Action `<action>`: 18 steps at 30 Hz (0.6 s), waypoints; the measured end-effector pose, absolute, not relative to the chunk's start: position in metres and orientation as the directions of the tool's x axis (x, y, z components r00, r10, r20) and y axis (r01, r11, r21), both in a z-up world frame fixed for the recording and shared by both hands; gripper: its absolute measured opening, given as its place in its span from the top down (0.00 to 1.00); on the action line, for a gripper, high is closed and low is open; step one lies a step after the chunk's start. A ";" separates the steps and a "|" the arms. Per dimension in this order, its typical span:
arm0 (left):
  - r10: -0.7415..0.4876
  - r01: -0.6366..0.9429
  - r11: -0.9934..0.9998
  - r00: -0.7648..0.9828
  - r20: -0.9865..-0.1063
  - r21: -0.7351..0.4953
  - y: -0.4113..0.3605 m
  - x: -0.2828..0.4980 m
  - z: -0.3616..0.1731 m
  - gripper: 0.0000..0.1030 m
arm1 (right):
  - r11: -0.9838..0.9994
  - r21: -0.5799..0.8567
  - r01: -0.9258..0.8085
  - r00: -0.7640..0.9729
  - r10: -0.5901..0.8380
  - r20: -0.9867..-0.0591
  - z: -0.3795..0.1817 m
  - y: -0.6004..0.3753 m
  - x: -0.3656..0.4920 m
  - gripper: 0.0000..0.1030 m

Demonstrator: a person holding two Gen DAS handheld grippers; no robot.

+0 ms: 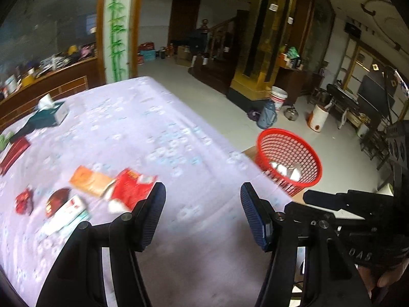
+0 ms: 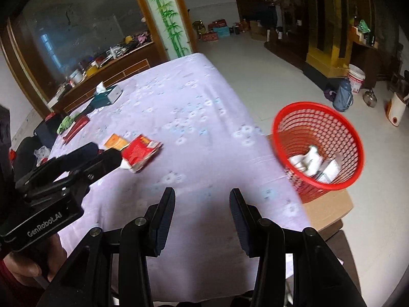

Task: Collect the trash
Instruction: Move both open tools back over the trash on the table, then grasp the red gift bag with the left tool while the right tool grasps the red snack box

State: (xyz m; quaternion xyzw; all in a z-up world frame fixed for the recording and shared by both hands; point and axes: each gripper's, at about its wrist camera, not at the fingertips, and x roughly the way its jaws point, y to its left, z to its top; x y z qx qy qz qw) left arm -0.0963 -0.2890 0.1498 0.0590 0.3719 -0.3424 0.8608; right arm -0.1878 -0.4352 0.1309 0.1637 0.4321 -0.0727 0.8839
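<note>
Left tongs [image 1: 203,192] and right tongs [image 2: 202,195] were held apart, empty, above surface [image 2: 199,107]; red basket [image 2: 318,140] beside.

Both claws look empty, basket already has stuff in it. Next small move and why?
Probably swing the left claw left toward the red wrapper, the nearest litter on the lilac tablecloth. Both claws are open and empty, the right claw sits nearer the red basket, and the orange packet and other litter remain beyond.
</note>
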 end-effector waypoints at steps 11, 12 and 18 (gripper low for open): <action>-0.435 0.532 0.838 0.512 -0.741 -0.124 -0.175 -0.077 0.123 0.42 | 0.934 0.276 0.228 0.555 0.108 -0.825 0.111 -0.370 -0.158 0.54; -0.425 0.518 0.846 0.507 -0.750 -0.129 -0.162 -0.072 0.118 0.42 | 0.936 0.277 0.217 0.553 0.116 -0.825 0.111 -0.364 -0.155 0.54; -0.356 0.377 0.911 0.509 -0.784 -0.169 -0.090 -0.030 0.098 0.42 | 0.942 0.268 0.203 0.545 0.119 -0.830 0.111 -0.347 -0.149 0.54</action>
